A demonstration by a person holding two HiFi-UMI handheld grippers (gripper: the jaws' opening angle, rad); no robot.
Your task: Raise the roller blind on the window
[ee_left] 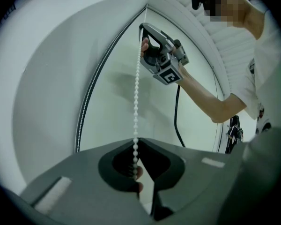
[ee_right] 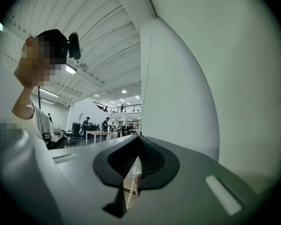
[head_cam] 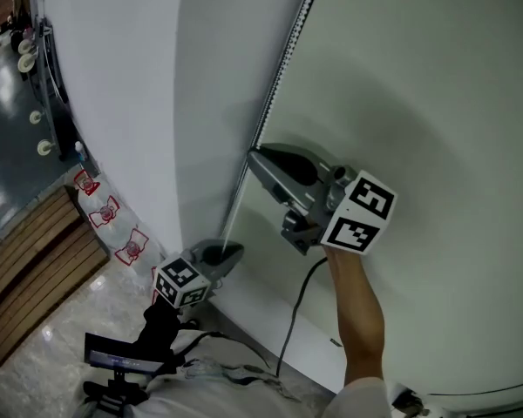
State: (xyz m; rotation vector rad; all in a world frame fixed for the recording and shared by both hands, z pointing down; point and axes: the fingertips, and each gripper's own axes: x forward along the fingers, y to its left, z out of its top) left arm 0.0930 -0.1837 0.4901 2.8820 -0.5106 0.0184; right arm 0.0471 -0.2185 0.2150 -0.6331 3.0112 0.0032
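step: pull bead chain point(ee_left: 136, 93) down | right gripper point(head_cam: 253, 155): fingers pinch chain, high | left gripper point(head_cam: 234, 251): fingers pinch chain, low | tip: pull straight, release only one grip

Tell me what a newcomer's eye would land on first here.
A white bead chain runs straight up the middle of the left gripper view. The left tool is shut on it low down, and the right tool, higher up, is shut on it too. A black cable hangs from the right tool.
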